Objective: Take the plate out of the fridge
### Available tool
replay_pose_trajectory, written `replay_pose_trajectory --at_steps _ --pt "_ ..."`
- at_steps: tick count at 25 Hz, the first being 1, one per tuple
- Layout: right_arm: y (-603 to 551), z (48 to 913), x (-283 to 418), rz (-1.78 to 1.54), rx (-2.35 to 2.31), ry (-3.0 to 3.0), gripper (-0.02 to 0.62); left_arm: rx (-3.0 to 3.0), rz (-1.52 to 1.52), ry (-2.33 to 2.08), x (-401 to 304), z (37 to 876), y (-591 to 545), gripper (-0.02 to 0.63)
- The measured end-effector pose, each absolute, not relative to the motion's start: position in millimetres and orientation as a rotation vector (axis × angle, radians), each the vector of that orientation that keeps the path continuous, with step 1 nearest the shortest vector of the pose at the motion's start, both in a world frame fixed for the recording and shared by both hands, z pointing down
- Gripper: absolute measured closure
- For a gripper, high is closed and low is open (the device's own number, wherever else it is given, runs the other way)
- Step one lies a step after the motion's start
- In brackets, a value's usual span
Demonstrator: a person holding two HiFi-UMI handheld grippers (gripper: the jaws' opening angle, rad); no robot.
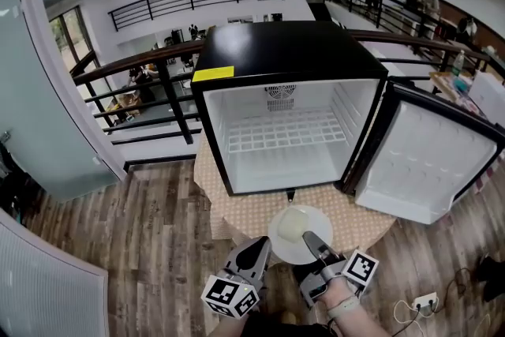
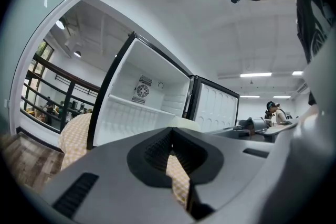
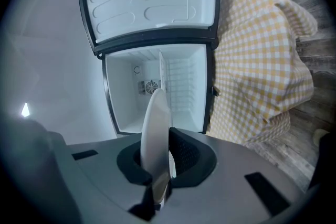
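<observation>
Two tongs sit before the open mini fridge (image 1: 288,59): the right tongs (image 1: 309,236) pinch the near rim of a white plate (image 1: 286,250), just outside the fridge; the left tongs (image 1: 257,245) are clenched, empty. The plate seems stiff, slick and breakable, so the rim is the place to grip.

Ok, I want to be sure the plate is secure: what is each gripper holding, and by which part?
The right gripper clamps the white plate by its near rim, edge-on between the jaws. The left gripper holds nothing, jaws together.

Grey left claw (image 1: 263,242), right claw (image 1: 309,236)
</observation>
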State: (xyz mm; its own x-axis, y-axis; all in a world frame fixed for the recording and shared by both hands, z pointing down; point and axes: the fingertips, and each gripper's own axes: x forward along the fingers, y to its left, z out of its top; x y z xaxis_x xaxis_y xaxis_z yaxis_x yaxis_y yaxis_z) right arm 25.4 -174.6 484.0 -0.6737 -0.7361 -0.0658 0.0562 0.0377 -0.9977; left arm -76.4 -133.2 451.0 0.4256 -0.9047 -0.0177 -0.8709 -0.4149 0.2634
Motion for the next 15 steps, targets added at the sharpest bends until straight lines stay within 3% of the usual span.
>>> replay_pose_trajectory --at_steps 15 --pt "-161 487 37 -1.733 -0.647 1.766 0.554 2.434 -0.231 -1.643 -62 451 -114 0.598"
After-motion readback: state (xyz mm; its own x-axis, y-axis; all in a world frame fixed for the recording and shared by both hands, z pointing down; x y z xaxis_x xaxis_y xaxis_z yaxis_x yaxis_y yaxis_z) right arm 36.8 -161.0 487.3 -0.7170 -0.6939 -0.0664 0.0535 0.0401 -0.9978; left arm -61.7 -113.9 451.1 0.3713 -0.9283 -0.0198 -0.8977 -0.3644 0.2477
